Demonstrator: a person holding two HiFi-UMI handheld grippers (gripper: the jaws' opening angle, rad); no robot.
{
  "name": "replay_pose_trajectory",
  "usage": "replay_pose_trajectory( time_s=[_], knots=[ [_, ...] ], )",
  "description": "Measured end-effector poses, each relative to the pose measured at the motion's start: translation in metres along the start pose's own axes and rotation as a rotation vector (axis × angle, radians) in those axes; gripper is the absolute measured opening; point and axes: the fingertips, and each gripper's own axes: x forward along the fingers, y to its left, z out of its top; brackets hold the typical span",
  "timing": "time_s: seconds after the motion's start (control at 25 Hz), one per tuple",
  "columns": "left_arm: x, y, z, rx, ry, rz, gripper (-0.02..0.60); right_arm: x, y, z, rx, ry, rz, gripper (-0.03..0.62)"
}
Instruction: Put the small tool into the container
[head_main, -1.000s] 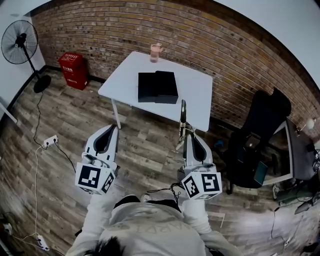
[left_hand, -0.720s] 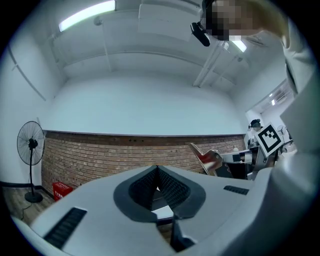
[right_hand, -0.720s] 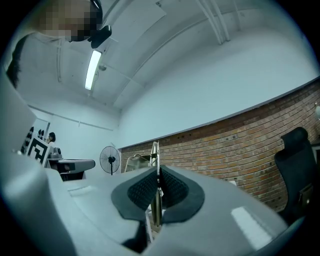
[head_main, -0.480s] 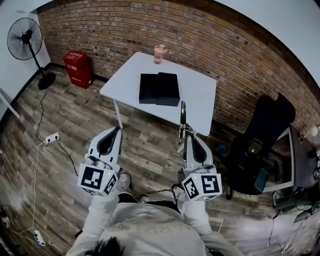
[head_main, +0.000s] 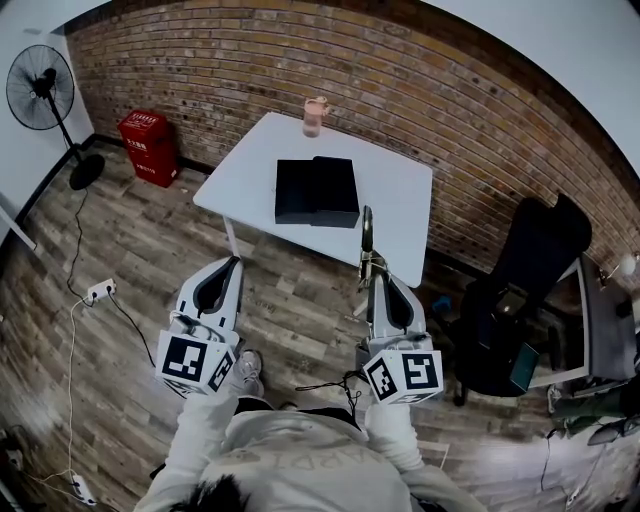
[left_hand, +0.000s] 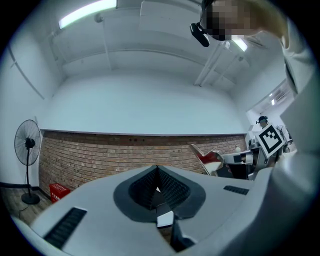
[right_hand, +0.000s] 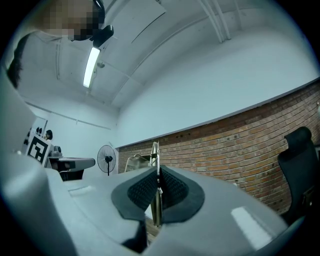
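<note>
The small tool (head_main: 367, 236), a slim metal piece, is clamped between the pads of the right gripper (head_main: 377, 274) and is pointed forward from the jaws toward the white table (head_main: 405, 185). In the right gripper view the tool (right_hand: 155, 159) is seen pinched upright in the narrow seam of that gripper (right_hand: 157, 172), its upper end standing clear above the pads. The black container (head_main: 316, 192) is set on the middle of the table, apart from the tool, which is held short of it over the table's near edge. A pink cup (head_main: 314, 116) is placed at the far edge by the brick wall (head_main: 450, 120). The left gripper (head_main: 231, 259) is held over the wooden floor (head_main: 130, 250), level with the right one; its jaws (left_hand: 157, 168) are brought together at the tips with nothing between them. A standing fan (head_main: 30, 92) and a red box (head_main: 148, 146) are seen at the left, a black chair (head_main: 525, 285) at the right.
</note>
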Motion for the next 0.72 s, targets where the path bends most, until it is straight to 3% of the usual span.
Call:
replay_pose_trajectory(
  time_s=[0.72],
  knots=[
    [0.119, 0.118, -0.006, 0.014, 0.003, -0.088, 0.005, 0.146, -0.009, -0.019, 0.009, -0.018, -0.11, 0.013]
  ],
)
